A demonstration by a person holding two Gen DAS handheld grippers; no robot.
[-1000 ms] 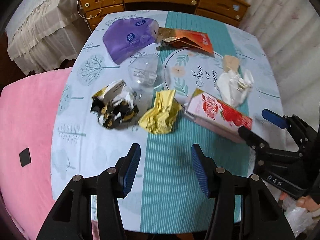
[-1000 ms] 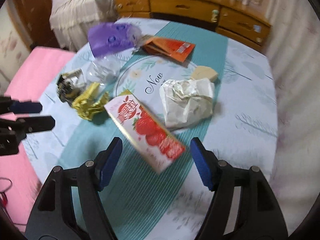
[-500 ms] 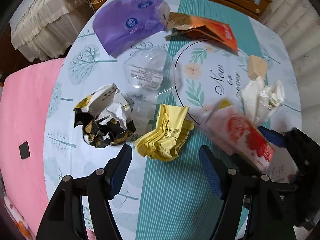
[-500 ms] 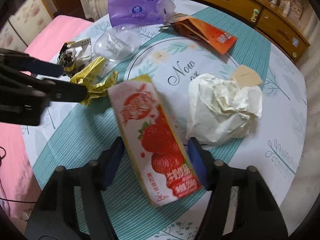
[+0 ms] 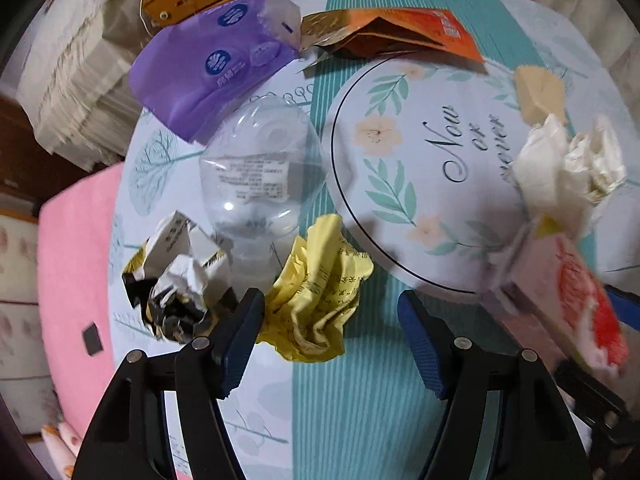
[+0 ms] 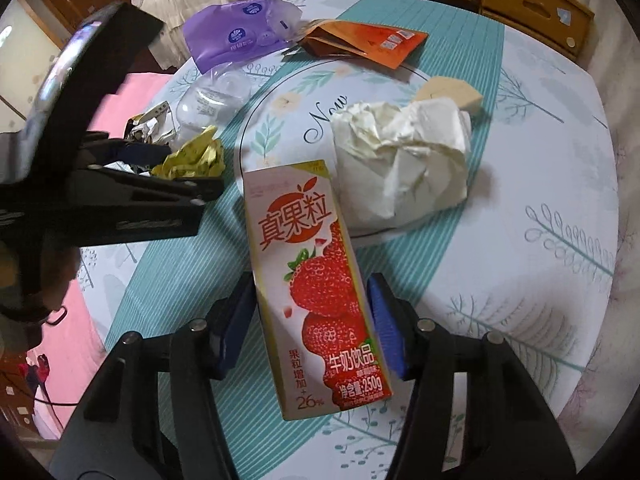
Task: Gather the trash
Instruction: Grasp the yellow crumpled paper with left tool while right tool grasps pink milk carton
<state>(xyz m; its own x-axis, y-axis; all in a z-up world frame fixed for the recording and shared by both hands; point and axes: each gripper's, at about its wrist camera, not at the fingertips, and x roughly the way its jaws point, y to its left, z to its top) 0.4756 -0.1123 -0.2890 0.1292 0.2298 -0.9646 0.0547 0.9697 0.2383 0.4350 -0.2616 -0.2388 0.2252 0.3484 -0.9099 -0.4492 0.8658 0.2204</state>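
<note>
Trash lies scattered over a round table (image 5: 400, 420) with a teal-striped cloth. Farthest left, a crumpled black-and-white wrapper (image 5: 176, 280) sits partly behind the left finger of the left gripper (image 5: 331, 322), whose jaws stand apart and have just been opening; a crumpled yellow wrapper (image 5: 320, 292) lies between them, its near edge touching the left pad, ungripped. Behind it lie a clear plastic container (image 5: 260, 172), hard to trace, and a purple pack (image 5: 212, 76). Rightward, an orange pouch (image 6: 364, 42) and a crumpled white paper (image 6: 404, 164) half hiding a tan scrap (image 6: 448, 90). The right gripper (image 6: 310, 320) has just been closing on the strawberry milk carton (image 6: 316, 280); its pads clasp the carton's sides.
</note>
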